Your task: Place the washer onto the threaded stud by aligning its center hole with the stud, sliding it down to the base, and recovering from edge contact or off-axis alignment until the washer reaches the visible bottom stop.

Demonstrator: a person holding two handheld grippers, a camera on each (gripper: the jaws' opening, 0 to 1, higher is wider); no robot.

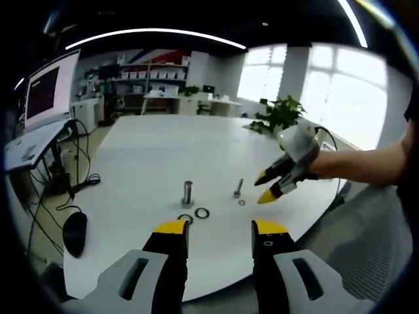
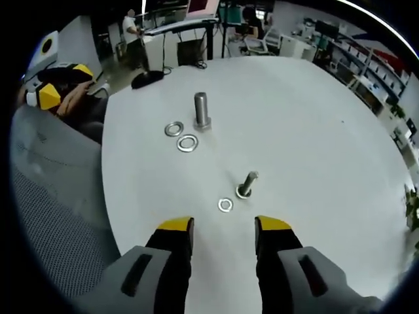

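Note:
On the white table [image 1: 163,150] a large threaded stud [image 1: 188,193] stands upright, with two washers [image 1: 194,215] lying flat just in front of it. A smaller stud [image 1: 238,189] stands to its right, a small washer [image 1: 241,202] beside its base. My left gripper [image 1: 220,229] hangs open over the near table edge, empty. The right gripper [image 1: 267,186] reaches in from the right, open, held by a person's arm. In the right gripper view my right gripper [image 2: 224,226] is open just short of the small washer [image 2: 225,205] and small stud [image 2: 247,184]; the large stud [image 2: 201,110] and both washers [image 2: 181,136] lie beyond.
A black mouse [image 1: 74,233], cables and a monitor [image 1: 49,88] sit on a desk at the left. A grey mesh chair [image 2: 52,196] stands by the table edge. A potted plant [image 1: 280,114] sits at the table's far right. Shelves and desks line the back of the room.

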